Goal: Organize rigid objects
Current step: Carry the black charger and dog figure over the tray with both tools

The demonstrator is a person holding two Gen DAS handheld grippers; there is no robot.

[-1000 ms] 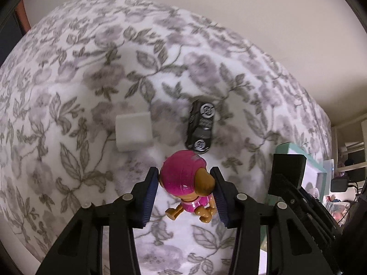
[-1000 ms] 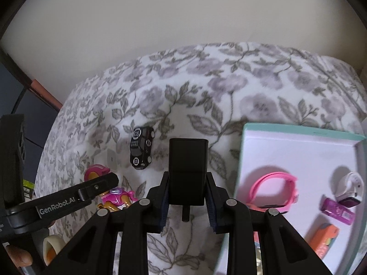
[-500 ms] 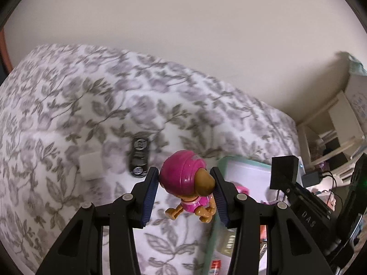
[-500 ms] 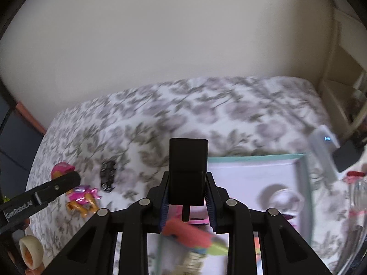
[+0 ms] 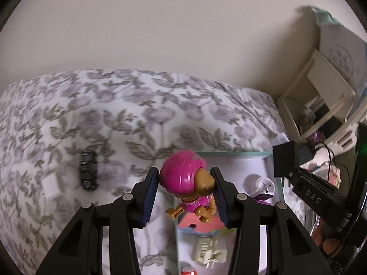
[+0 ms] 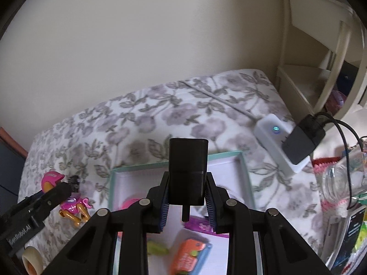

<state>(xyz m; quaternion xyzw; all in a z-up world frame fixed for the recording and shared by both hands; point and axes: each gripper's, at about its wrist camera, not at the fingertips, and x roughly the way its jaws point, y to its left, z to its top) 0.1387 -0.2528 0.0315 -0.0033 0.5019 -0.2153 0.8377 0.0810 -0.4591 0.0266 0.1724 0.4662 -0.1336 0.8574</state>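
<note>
Left tool [image 5: 184, 190]: your jaws are clamped on the sides of the pink-helmeted pup figure [image 5: 187, 183], which hangs between the blue pads.
Right tool [image 6: 187, 204]: you have it pinched tight on a black charger block [image 6: 188, 171], angled downward.
Spacing: your left tool shows at the right view's lower left, apart from the right.

A home bedroom, by the look of it. A bed [image 5: 142, 114] with a grey floral cover stands against a plain cream wall [image 5: 160, 27]. Cream shelves [image 6: 321, 52] and a plugged-in charger [image 6: 302, 137] stand just beside it.
</note>
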